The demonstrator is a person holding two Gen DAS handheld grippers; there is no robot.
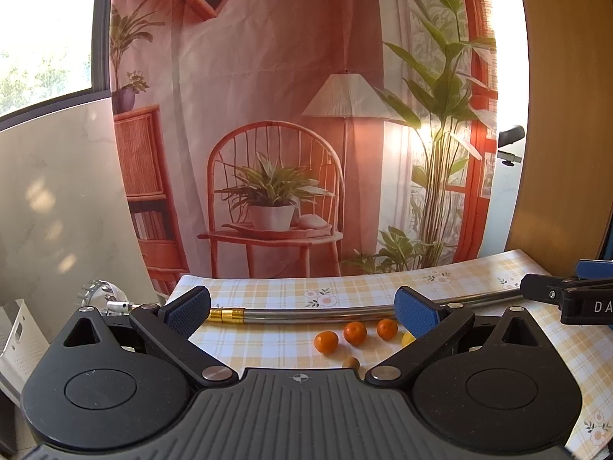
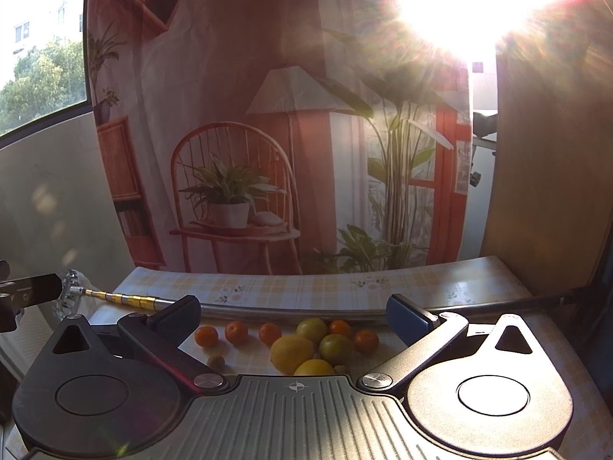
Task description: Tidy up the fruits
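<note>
Small orange mandarins (image 2: 237, 332), yellow lemons (image 2: 292, 349) and green citrus fruits (image 2: 335, 348) lie loose on the yellow checked tablecloth (image 2: 306, 287), before a long metal tube (image 2: 287, 311). The left gripper (image 1: 302, 304) and right gripper (image 2: 293, 314) both hover with fingers wide apart, empty.

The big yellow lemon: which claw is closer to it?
Right. The right claw hangs open directly over the lemon. The left claw sits off to the side, above three small oranges, with only the lemon's edge visible.
</note>
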